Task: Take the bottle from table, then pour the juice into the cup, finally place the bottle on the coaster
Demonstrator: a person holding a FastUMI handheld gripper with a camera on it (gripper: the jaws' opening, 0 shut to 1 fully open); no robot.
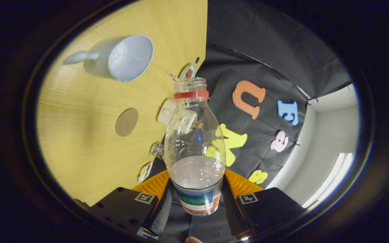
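Wooden table [79, 111] tilts behind the bottle [194, 145] clamped between the gripper [196, 206] fingers (uncapped); tip on steadily, mouth over the cup [127, 58], well apart from the coaster [126, 122].

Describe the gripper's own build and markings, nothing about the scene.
The gripper has two black, blocky carriers, each bearing a small square black-and-white marker tag near its inner corner. Small screw holes dot the left carrier. Two ribbed jaws with textured inner pads reach forward from them, pressing on either side of the bottle.
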